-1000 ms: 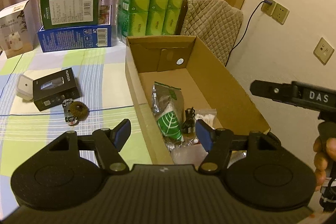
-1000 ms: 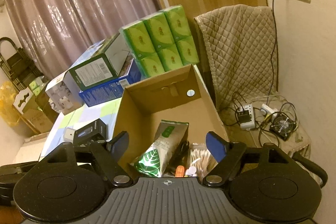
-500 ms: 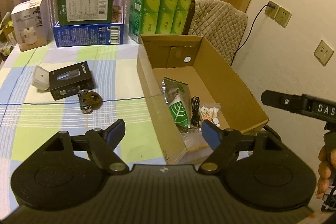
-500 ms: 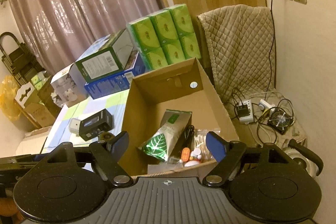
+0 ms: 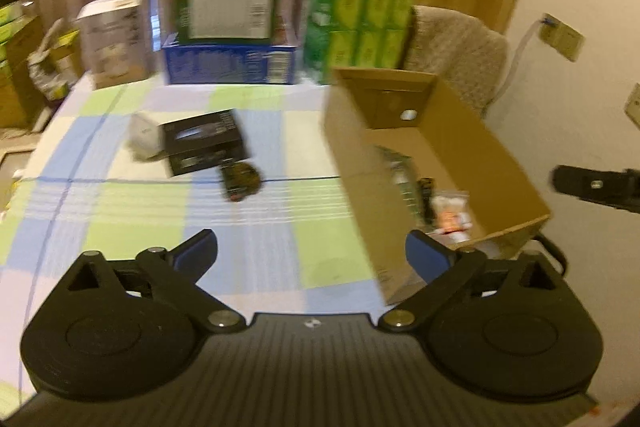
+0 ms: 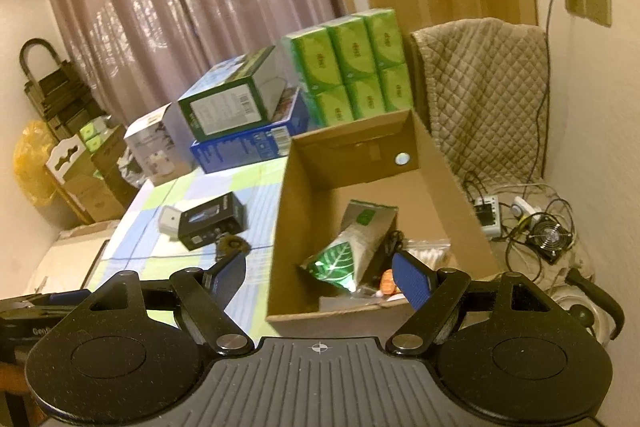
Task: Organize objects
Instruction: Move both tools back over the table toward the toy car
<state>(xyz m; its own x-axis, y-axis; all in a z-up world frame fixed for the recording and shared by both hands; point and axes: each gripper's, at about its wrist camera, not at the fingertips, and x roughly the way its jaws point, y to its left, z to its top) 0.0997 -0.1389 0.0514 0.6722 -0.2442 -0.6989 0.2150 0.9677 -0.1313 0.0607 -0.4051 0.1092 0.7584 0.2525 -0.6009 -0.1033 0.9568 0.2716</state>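
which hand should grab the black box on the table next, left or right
Left, probably. The left gripper is open over the tablecloth facing the black box; the right gripper, also open, sits by the cardboard box.

Matt brown cardboard box [image 6: 452,183], glossy foil pouch [image 6: 352,247] inside; checked cloth tablecloth [image 5: 132,219]; quilted fabric chair cover [image 6: 480,87]

Domestic room, lived-in. Evidence: long pinkish curtains [image 6: 192,7] at far wall; checked cloth on bench [image 5: 120,211]; quilted throw over chair [image 6: 488,83], right; green tissue packs [image 6: 352,63] stacked far; wall sockets [image 6: 588,1].
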